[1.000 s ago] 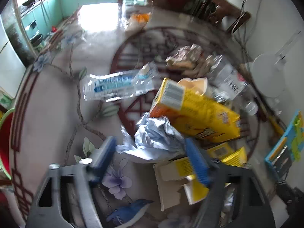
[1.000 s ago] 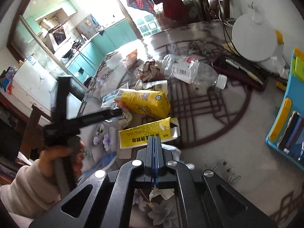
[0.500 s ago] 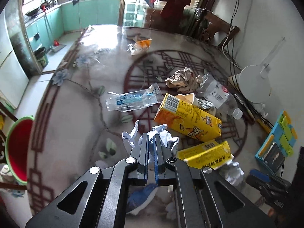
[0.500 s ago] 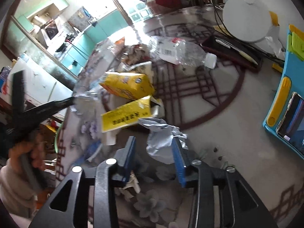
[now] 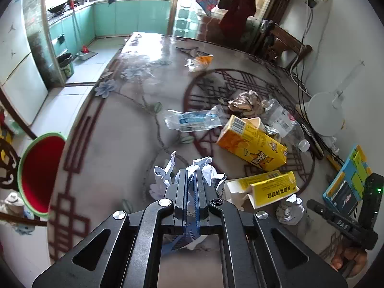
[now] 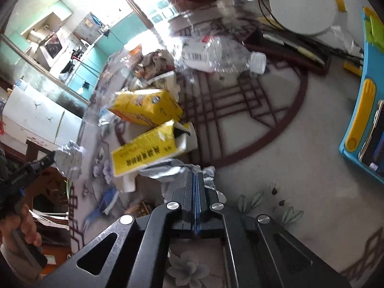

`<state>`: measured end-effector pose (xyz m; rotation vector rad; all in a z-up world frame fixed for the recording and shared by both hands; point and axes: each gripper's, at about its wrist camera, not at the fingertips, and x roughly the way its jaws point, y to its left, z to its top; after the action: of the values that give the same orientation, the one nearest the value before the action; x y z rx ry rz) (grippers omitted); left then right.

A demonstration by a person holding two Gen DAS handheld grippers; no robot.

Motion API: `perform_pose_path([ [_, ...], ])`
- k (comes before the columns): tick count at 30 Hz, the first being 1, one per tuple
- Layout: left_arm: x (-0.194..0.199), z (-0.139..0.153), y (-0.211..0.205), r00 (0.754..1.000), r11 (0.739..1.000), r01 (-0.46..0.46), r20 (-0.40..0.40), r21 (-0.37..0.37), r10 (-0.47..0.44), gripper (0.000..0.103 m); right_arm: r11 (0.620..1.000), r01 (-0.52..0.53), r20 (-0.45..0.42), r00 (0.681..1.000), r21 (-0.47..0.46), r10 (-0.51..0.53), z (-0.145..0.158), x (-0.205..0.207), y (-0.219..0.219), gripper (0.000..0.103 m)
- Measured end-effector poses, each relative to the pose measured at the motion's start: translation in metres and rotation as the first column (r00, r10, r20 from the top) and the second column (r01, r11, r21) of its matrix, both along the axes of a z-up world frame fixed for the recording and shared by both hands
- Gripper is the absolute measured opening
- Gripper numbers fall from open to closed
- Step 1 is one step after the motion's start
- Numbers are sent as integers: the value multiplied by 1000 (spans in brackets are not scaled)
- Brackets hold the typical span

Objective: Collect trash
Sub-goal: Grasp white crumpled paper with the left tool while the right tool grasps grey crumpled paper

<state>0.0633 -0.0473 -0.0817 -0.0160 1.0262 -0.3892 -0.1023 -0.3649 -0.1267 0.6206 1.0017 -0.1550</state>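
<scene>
Since a moment ago your right gripper (image 6: 196,176) has clamped its fingers on the silvery crumpled wrapper (image 6: 168,170), mostly hidden behind them, while your left gripper (image 5: 191,175) stays pinched on the white crumpled paper (image 5: 206,168), lifted, its lower part cut off below the fingers.

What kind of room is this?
Probably a home dining room beside a kitchen: a big flower-patterned table littered with trash, teal kitchen cabinets behind it, and a fridge.
</scene>
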Motion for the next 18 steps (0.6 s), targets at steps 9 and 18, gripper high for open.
perform_pose_path([
  [9,-2,4,7,1000,1000,-3,11,-8,3,4,1000,8,12,1000,-4,-8,13,4,0,18],
  [18,-4,2,14,1000,1000,-3,-4,-10,3,4,999,-52,-98,994,7,52,-28,15,19,51],
])
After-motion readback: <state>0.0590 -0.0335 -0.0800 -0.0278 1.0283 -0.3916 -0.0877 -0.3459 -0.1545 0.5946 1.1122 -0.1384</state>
